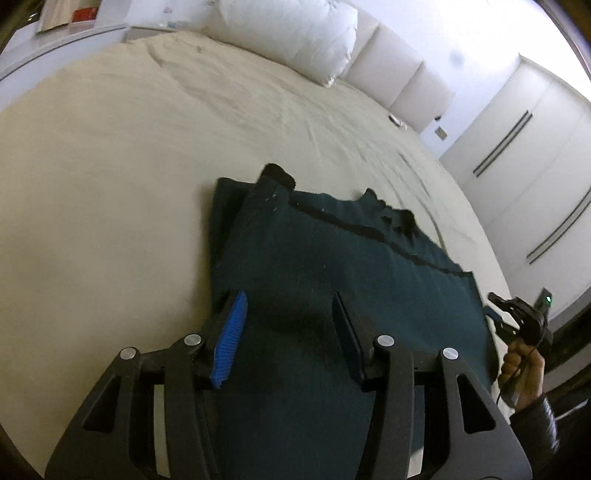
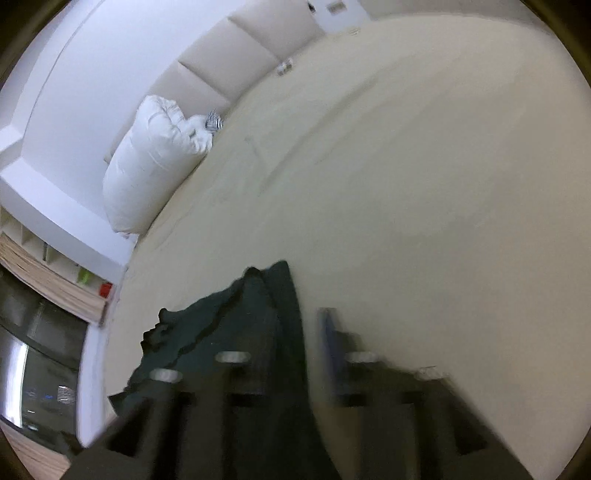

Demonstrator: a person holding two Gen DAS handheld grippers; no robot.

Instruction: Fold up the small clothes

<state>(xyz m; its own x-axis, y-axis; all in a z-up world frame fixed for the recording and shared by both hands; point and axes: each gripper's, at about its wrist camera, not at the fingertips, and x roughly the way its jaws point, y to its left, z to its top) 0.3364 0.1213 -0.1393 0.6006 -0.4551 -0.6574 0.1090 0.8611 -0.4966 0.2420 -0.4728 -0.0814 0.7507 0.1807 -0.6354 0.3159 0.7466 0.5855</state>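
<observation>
item: dark green garment (image 1: 332, 280), part-folded, lying flat on the near part of the cream bed sheet (image 1: 129, 166); one side panel doubled over along its left edge; black trim and ragged collar at the far edge; in the right wrist view the same garment (image 2: 236, 332) sits at the near left, blurred.

left gripper (image 1: 288, 314): poised over the garment's near half, jaws parted, blue pad on the left finger; no cloth visibly pinched between the pads.

right gripper (image 2: 295, 332): jaws apart, left finger over the garment's right edge, right finger over bare sheet; blur hides whether any cloth is caught; also visible at the far right of the left wrist view, carried by a hand (image 1: 521, 369).

risks, as judgement: a closing jaw may take only the top layer and drag the fold open; uneven pulls from the two sides could skew the edges; the sheet itself could be pinched with the cloth.

containers: none in reach; shelving far left holds small coloured items, too small to identify; white pillow (image 1: 288, 33) at the headboard.
</observation>
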